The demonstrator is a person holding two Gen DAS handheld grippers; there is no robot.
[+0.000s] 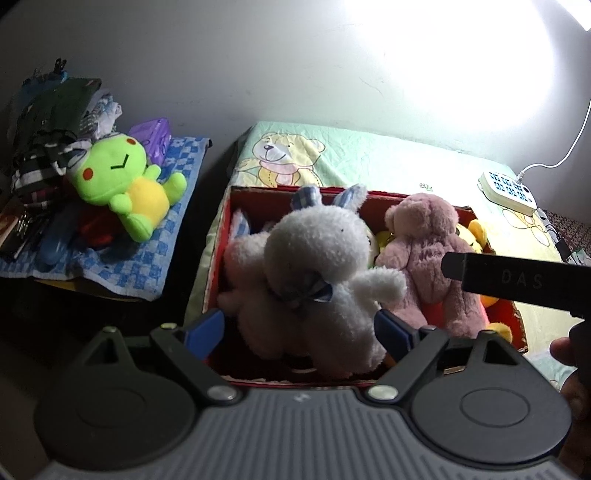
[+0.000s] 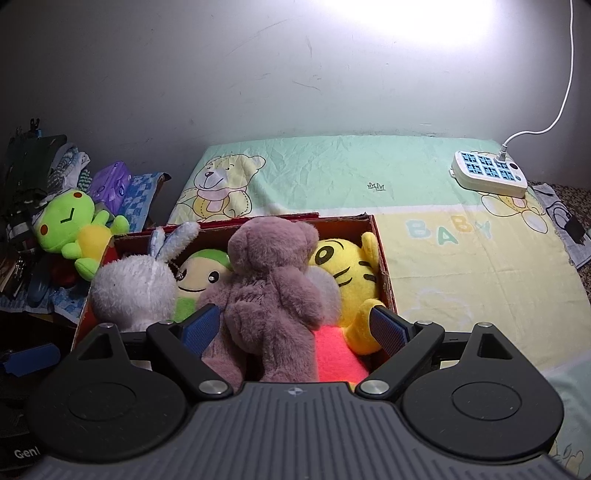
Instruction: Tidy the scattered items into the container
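A very bright light shines high on the wall (image 2: 406,22) and washes it white. My pictures get dark at the left side and the corners. The edges bend round like a fishbowl. The toys look sharp, not blurry.

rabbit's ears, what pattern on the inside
Blue and white check on the white rabbit's ears, clearest in the left wrist view.

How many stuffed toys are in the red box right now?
4: white bunny at the left, green-capped doll behind it, pink bear in the middle, yellow tiger at the right. More may be hidden underneath.
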